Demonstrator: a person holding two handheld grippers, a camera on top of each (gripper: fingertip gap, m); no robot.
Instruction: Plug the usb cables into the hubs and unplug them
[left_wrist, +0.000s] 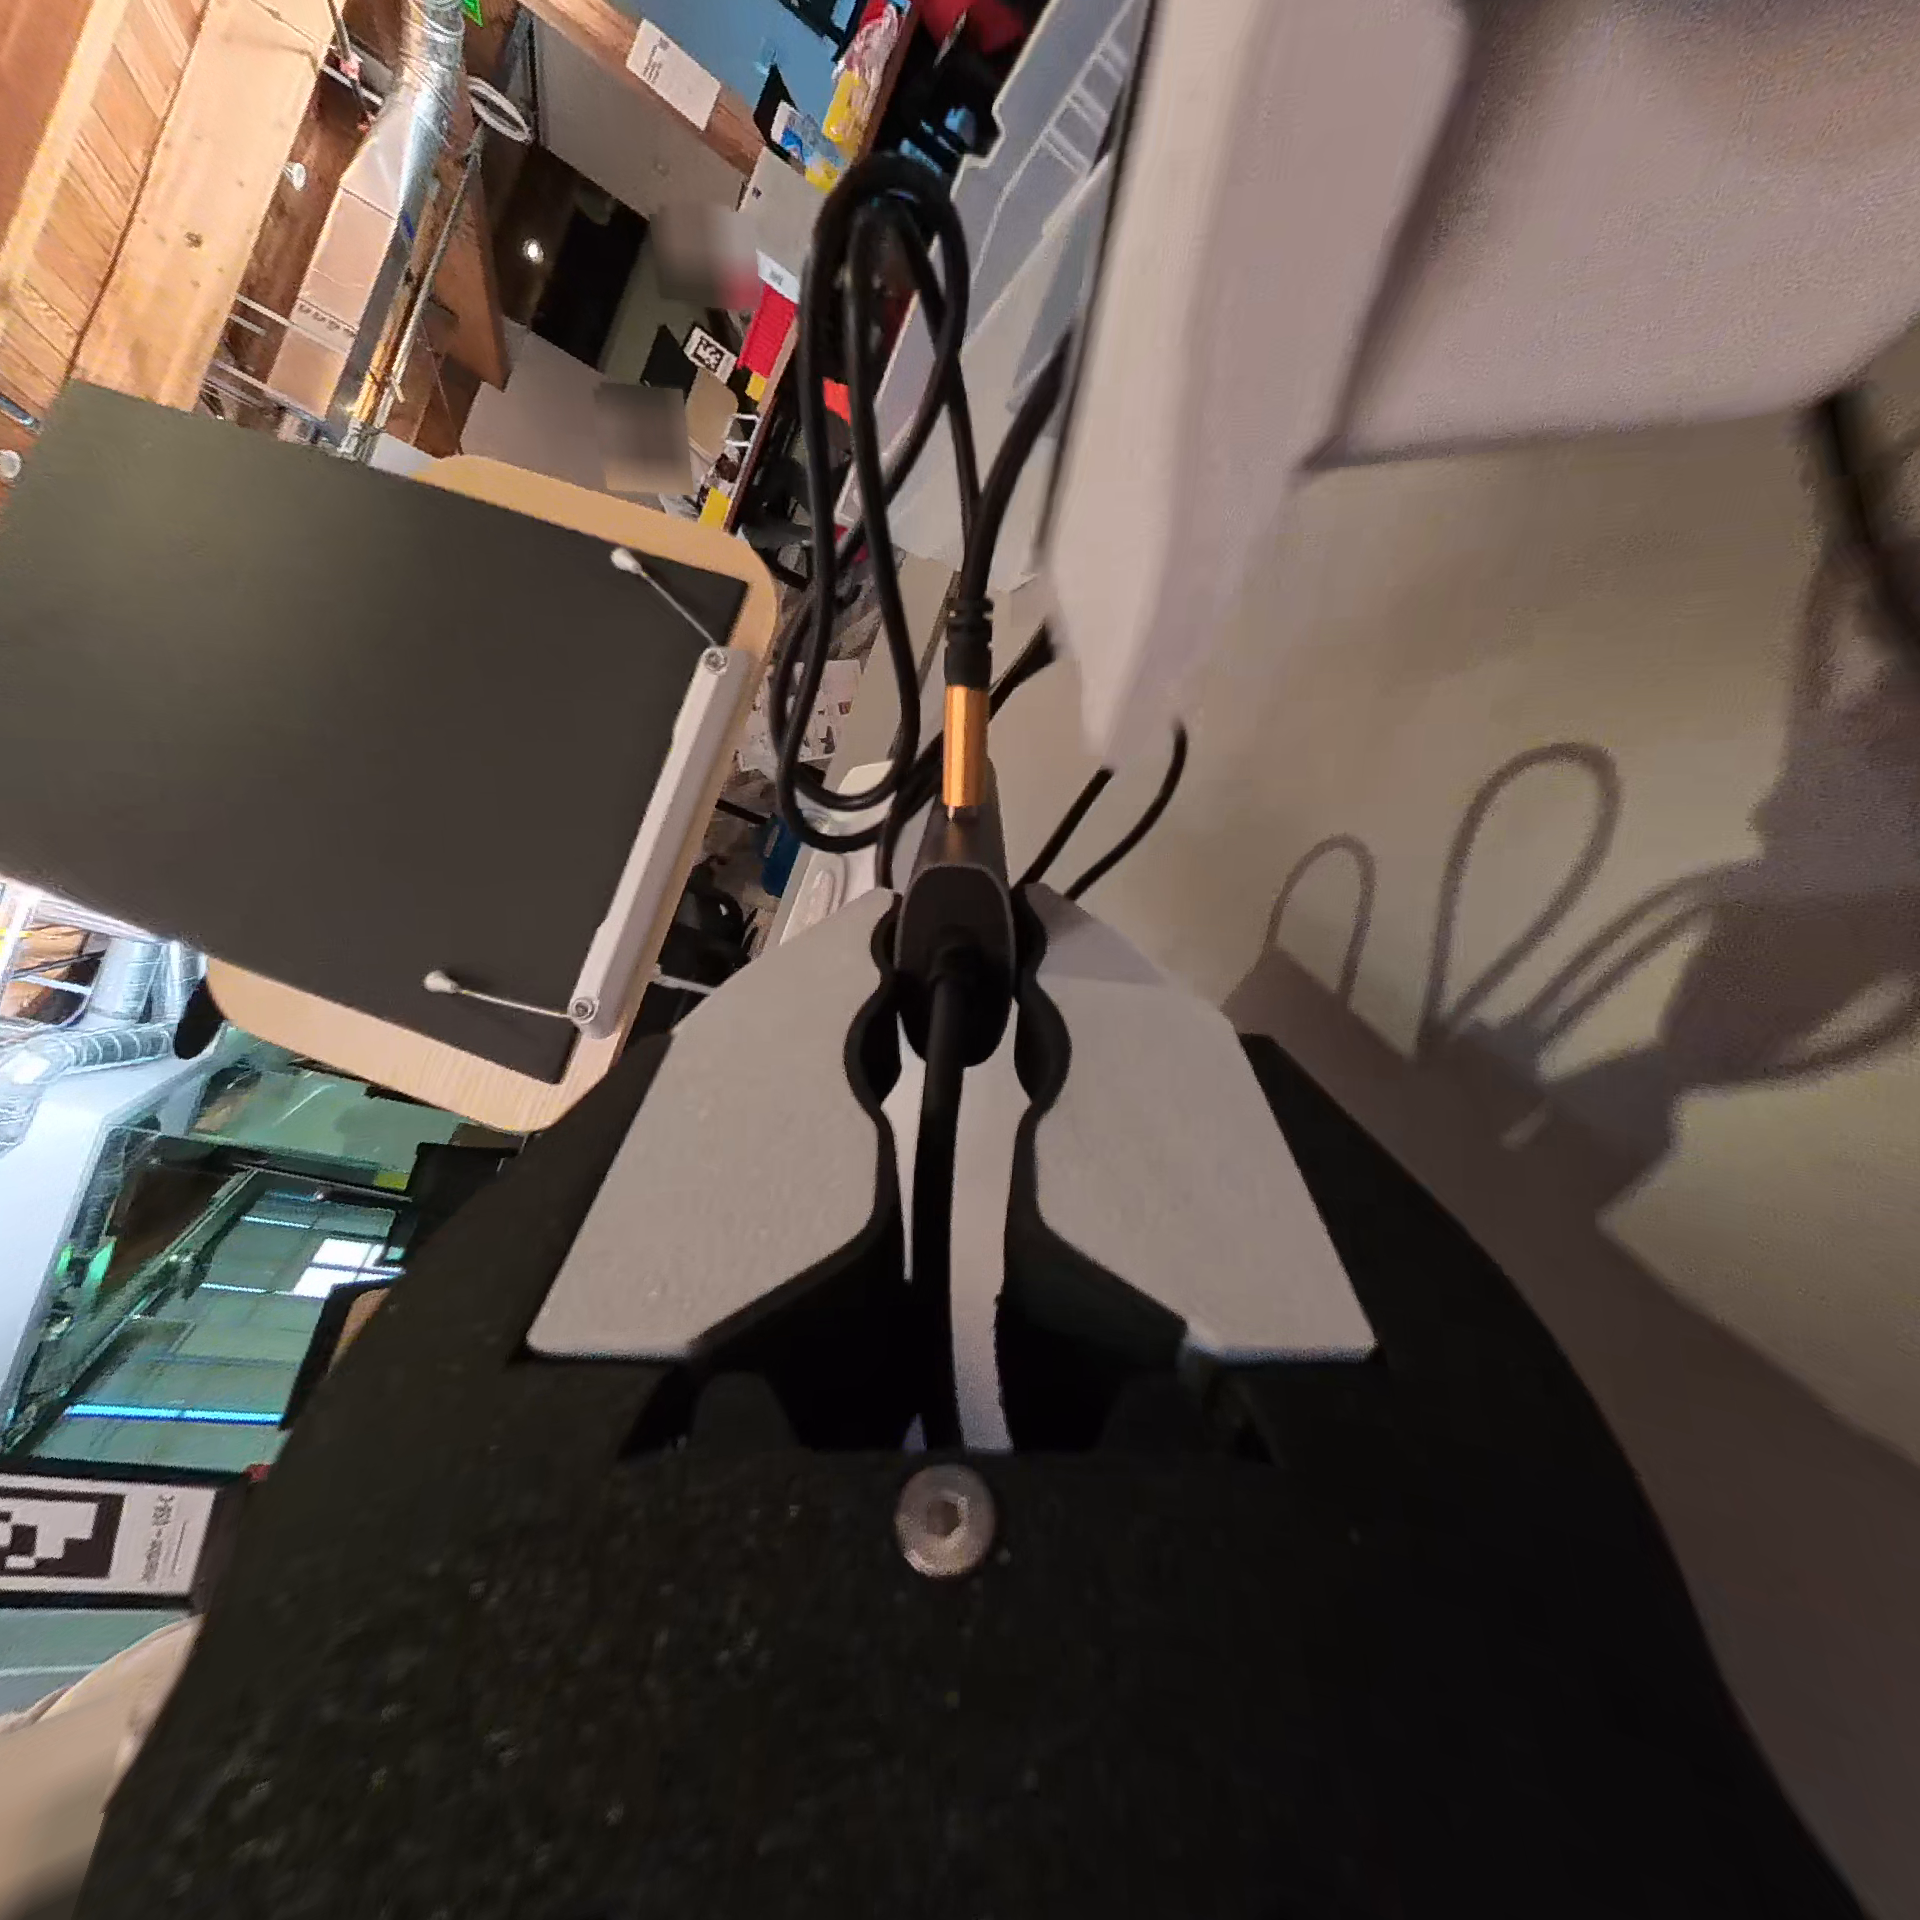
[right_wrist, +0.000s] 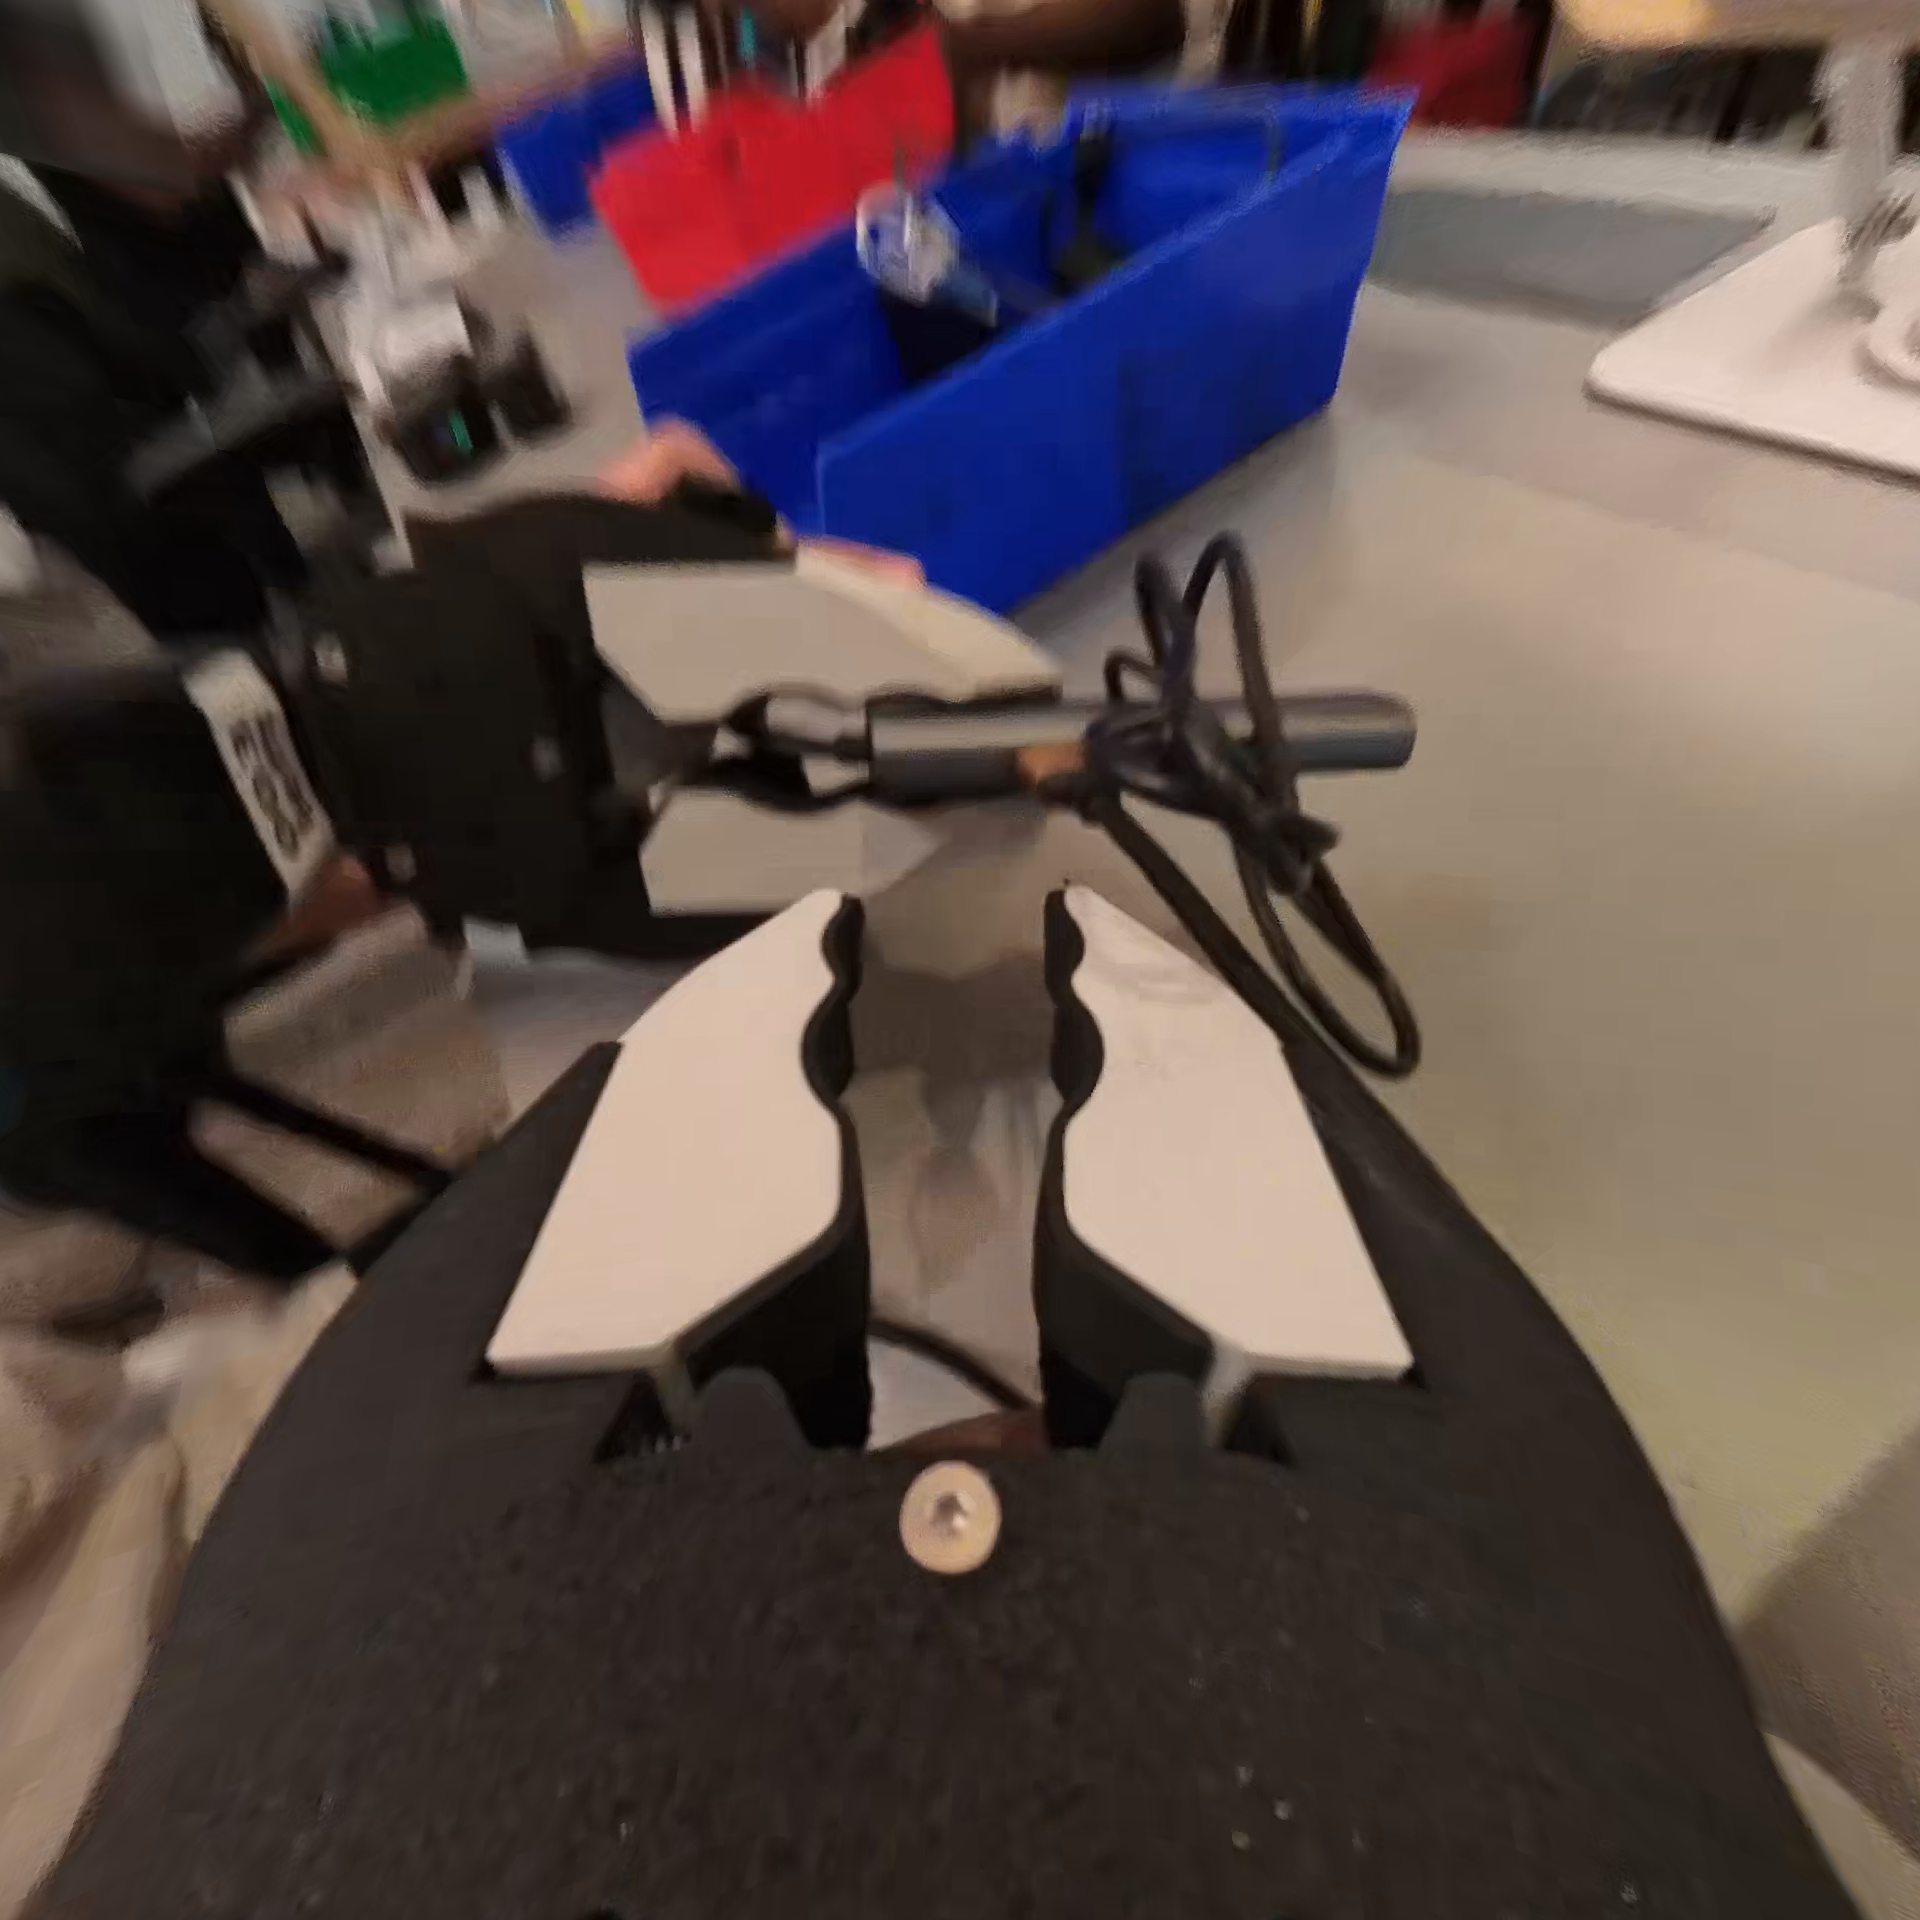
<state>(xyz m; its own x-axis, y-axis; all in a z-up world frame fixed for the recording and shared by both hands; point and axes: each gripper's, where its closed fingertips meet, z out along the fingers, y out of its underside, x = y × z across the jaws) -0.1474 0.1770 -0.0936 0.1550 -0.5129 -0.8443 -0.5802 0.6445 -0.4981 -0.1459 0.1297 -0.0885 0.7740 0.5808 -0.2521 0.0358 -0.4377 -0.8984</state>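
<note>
At frame centre we see the left gripper (left_wrist: 954, 940) clamped on the dark hub (right_wrist: 1138, 740), a black usb cable (left_wrist: 883, 499) (gold-collared plug) looping above it, the right gripper (right_wrist: 954, 940) parted and empty, blue bin (right_wrist: 1091, 416) upper centre.

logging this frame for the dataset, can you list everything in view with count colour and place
hub: one, dark grey, held off the table in the left gripper
cable: one, black with a gold-banded plug, plugged into the hub, loops hanging from it
bins: two blue, one red behind, far side of the table
table: one, grey, under everything
stand base: one, white, far right of the table
board: one, black on a pale wood panel, left in the left wrist view
left gripper: one, grey fingers on a black body, shut on the hub's end
right gripper: one, same make, open, empty, near the hub
</note>
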